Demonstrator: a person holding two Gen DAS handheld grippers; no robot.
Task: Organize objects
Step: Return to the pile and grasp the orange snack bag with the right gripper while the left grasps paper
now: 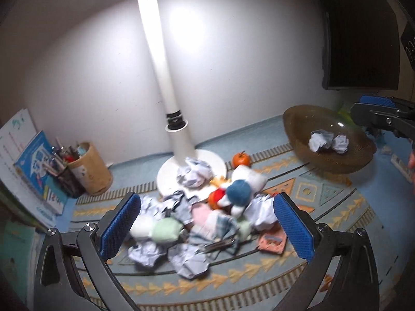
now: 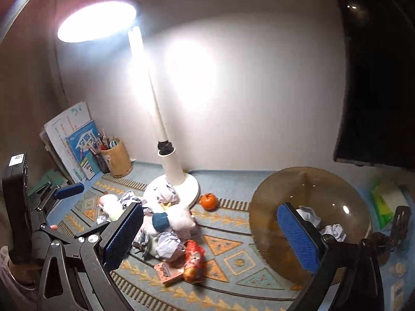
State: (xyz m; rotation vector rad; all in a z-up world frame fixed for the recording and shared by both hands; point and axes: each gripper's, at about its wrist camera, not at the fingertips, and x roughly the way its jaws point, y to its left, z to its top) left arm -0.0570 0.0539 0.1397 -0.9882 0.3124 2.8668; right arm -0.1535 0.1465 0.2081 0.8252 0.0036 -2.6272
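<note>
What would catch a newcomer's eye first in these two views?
The lit white desk lamp rises at centre by the wall. At its base, a jumbled pile of crumpled paper balls and soft toys covers the patterned mat. To the right, a brown bowl holds two more paper balls.

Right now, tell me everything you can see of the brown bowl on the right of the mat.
The brown bowl is wide, round and shallow, of translucent amber material that looks like ribbed glass or plastic, with a glint of lamp light inside. It sits upright on the patterned mat, right of the clutter pile and apart from it. Two crumpled paper balls lie inside, side by side. Nothing grips it; in the right wrist view one pad of the right hand-held gripper overlaps it.
</note>
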